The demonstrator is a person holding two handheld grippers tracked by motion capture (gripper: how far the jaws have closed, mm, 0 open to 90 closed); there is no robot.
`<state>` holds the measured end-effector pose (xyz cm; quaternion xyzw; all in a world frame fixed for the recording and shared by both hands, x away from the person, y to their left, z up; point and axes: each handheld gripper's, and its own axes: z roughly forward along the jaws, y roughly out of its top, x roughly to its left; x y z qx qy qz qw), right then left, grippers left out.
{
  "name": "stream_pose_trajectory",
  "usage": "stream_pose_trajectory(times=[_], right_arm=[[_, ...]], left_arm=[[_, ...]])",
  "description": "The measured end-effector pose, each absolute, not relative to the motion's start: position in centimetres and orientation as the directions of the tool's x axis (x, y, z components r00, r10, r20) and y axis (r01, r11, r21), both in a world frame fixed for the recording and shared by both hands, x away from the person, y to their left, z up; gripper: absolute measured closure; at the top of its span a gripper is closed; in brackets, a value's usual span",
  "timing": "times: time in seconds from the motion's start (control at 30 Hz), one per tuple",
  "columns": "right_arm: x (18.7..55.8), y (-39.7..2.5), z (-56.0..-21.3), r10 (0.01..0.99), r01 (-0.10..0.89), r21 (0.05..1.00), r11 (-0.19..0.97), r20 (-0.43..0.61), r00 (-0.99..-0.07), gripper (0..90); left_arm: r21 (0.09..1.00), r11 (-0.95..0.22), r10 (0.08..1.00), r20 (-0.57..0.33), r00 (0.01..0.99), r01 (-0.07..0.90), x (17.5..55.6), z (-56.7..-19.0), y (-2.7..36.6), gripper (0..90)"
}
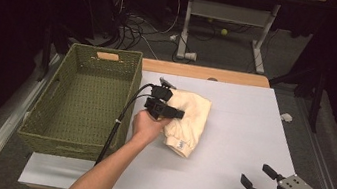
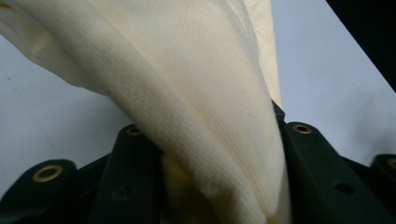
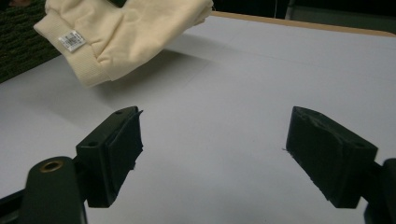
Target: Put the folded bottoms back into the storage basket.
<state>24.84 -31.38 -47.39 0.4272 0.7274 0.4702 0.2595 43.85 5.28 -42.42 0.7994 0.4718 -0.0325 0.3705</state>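
The bench (image 1: 251, 137) has a pale grey-white top with a wooden strip along its far edge. A green woven basket (image 1: 85, 99) (open-topped, with a handle slot in its far wall) stands on the bench at its left side, overhanging the edge.

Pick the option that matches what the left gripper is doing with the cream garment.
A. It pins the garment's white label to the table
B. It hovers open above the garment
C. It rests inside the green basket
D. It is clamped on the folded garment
D: the left gripper has its jaws closed on the cream garment, whose fabric is pinched between them in the left gripper view.
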Motion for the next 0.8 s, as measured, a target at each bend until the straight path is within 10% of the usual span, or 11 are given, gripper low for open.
stream_pose_trajectory(times=[0.8], right_arm=[[24.8, -31.5, -47.4, 0.872, 0.381, 0.906, 0.185, 0.027, -0.488, 19.2]], left_arm=[[0.617, -0.28, 0.699, -0.395, 0.597, 0.736, 41.4, -38.8, 8.4, 59.5]])
